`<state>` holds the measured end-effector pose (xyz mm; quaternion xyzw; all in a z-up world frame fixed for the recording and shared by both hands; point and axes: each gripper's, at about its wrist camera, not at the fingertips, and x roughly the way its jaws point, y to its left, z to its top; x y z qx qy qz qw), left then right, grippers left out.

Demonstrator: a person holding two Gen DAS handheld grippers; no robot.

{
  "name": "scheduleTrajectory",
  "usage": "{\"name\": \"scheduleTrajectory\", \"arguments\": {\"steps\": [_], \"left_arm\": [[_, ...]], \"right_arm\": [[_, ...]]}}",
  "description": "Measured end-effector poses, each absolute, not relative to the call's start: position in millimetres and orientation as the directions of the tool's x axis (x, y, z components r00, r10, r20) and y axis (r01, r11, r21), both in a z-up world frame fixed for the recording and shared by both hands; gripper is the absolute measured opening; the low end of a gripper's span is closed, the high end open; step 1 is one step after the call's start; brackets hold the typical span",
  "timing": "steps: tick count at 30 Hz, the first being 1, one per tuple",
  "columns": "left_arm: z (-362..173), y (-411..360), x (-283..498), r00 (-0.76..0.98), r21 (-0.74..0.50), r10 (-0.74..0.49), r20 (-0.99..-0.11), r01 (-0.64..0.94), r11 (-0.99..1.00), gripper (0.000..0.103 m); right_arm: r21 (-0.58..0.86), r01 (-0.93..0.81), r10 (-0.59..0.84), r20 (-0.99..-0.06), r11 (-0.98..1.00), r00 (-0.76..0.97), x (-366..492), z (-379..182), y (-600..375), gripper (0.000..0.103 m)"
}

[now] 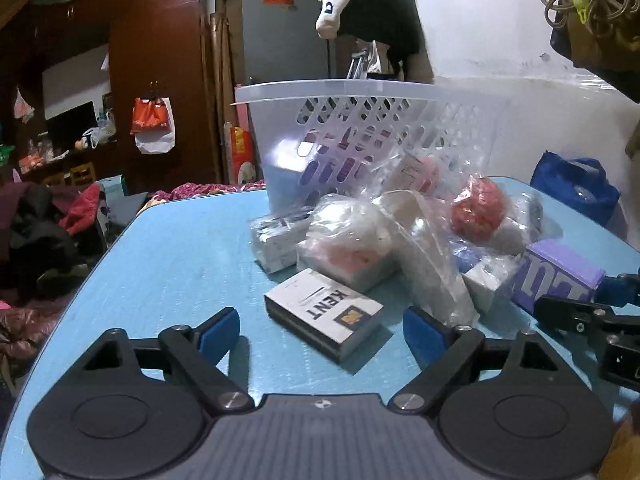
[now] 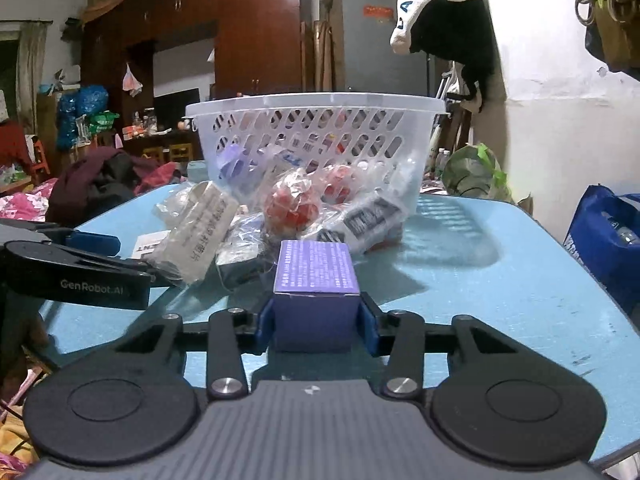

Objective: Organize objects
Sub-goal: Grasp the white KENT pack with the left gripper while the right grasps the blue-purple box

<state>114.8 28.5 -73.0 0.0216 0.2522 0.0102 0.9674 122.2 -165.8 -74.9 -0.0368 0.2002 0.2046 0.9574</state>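
The purple box [image 2: 316,280] sits on the blue table [image 2: 500,300] at the near edge of the pile, pinched at its near end between the blue pads [image 2: 367,326] of the right gripper [image 2: 316,326]. Just beyond it, toward 12 o'clock, lie bagged goods: a red ball [image 2: 294,204] in crinkled plastic and a printed packet [image 2: 370,216], with a white lattice basket [image 2: 316,140] behind them already holding several items. At 10 o'clock a bagged pale carton [image 2: 202,232] leans across the heap. The left gripper [image 1: 320,334] is spread wide, its pads either side of a KENT pack [image 1: 324,314] lying flat at 12 o'clock, touching neither. The left view alone shows that pack's face and the purple box [image 1: 556,280] at 2 o'clock with the right gripper's fingers [image 1: 560,312] on it; the right view alone shows the box's printed top and the basket's contents, and only a corner of the KENT pack [image 2: 150,242]
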Motion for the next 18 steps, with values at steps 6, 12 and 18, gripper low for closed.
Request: {"name": "scheduleTrajectory", "arguments": {"steps": [6, 12, 18], "left_arm": [[-68.2, 29.5, 124.8, 0.844, 0.025, 0.045, -0.535, -0.037, 0.999, 0.090], [-67.7, 28.2, 120.7, 0.857, 0.034, 0.058, -0.513, -0.047, 0.998, 0.053], [-64.4, 34.0, 112.4, 0.883, -0.011, 0.022, -0.468, -0.030, 0.999, 0.049]], "right_arm": [[0.014, -0.403, 0.375, -0.396, 0.915, 0.838, 122.4, -75.0, -169.6, 0.045], [0.012, -0.409, 0.379, -0.400, 0.913, 0.835, 122.6, -76.1, -170.7, 0.043], [0.009, -0.399, 0.374, -0.371, 0.917, 0.850, 119.1, -69.6, -173.6, 0.043]]}}
